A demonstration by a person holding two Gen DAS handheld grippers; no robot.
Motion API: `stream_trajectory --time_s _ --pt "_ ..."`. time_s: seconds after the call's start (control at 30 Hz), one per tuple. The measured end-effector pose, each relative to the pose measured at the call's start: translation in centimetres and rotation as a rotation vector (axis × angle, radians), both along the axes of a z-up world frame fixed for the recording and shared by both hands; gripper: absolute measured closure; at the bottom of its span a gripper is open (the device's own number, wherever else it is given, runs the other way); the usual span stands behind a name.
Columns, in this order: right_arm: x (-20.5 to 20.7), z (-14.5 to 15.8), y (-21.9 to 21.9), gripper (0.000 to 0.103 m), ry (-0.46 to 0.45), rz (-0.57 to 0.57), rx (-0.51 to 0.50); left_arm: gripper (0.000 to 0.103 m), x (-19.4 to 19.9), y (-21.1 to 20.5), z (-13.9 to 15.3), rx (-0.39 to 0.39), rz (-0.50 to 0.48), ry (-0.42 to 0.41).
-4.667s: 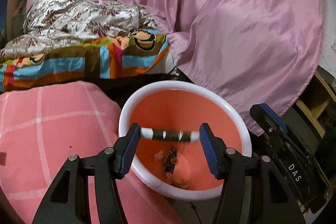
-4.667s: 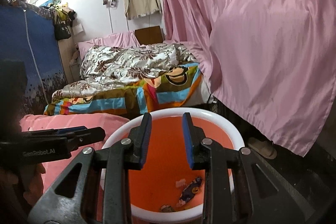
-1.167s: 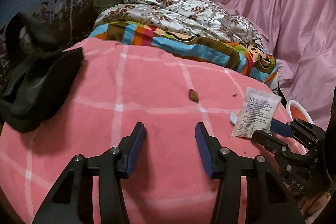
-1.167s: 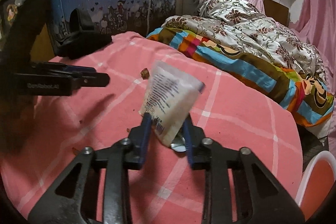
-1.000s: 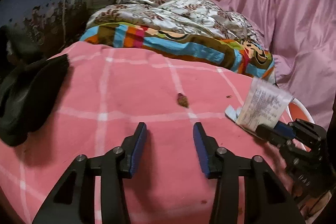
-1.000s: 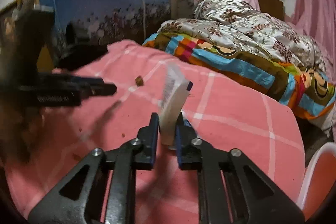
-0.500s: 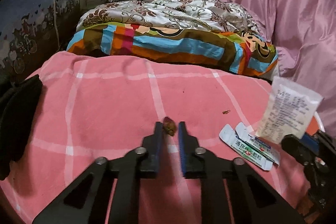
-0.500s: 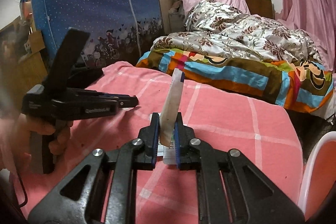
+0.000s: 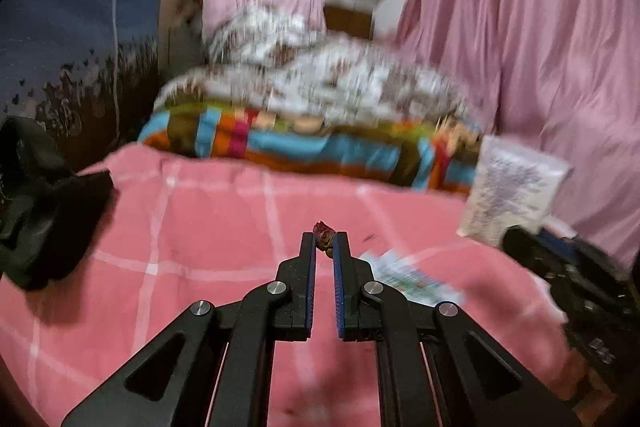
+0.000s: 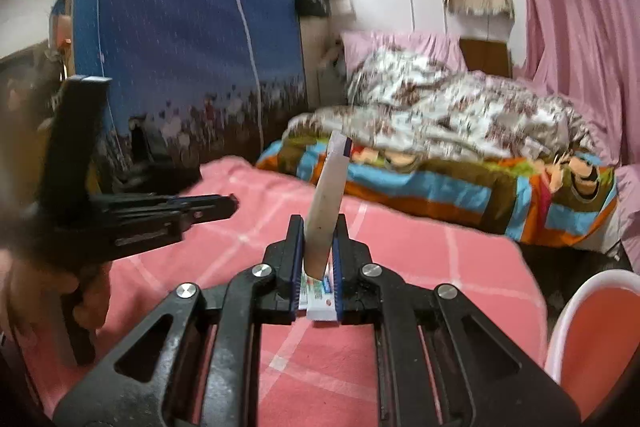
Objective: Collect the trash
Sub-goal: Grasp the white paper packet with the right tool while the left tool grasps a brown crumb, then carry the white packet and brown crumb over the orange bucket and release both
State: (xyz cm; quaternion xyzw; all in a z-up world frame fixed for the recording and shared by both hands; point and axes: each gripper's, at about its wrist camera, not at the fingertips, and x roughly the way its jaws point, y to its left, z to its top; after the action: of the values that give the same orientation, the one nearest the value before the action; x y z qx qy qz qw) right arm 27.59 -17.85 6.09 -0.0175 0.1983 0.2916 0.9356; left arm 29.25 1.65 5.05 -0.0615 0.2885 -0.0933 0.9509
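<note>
My left gripper (image 9: 324, 239) is shut on a small brown scrap (image 9: 323, 238) held just above the pink checked blanket (image 9: 216, 211). My right gripper (image 10: 319, 227) is shut on a white printed packet (image 10: 326, 203) that stands upright between its fingers; the same packet (image 9: 514, 193) shows at the right of the left wrist view. Flat printed sachets (image 9: 408, 277) lie on the blanket, and in the right wrist view the sachets (image 10: 320, 293) sit under the packet. The white-rimmed orange bin (image 10: 596, 327) stands at the far right, below the blanket's edge.
A black garment (image 9: 44, 203) lies on the blanket's left side. Beyond the blanket is a bed with a striped cover (image 10: 460, 191) and floral quilt (image 9: 320, 83). A blue wardrobe (image 10: 184, 39) stands at left, a pink curtain (image 9: 540, 27) at right. A hand (image 10: 24, 291) holds the left gripper.
My left gripper has lifted with the brown scrap pinched in it. The right gripper keeps the white packet raised and has drifted slightly; both views are motion-blurred.
</note>
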Motion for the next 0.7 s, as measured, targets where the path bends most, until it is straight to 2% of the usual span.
stream_trajectory --time_s 0.23,0.4,0.53,0.7 --pt "-3.9 3.2 -3.6 0.083 -0.205 -0.069 0.094 0.097 -4.9 -3.5 5.1 0.047 -0.028 -0.258" --pt "-6.4 4.7 -6.4 0.083 -0.311 -0.168 0.108 0.097 -7.3 -7.0 7.9 0.096 -0.083 -0.403" --pt "-7.9 5.5 -9.1 0.083 -0.37 -0.234 0.128 0.097 -8.6 -9.4 9.5 0.11 -0.131 -0.474" --pt "-9.2 6.1 -12.5 0.083 -0.402 -0.315 0.142 0.097 -9.9 -12.8 10.3 0.131 -0.205 -0.527"
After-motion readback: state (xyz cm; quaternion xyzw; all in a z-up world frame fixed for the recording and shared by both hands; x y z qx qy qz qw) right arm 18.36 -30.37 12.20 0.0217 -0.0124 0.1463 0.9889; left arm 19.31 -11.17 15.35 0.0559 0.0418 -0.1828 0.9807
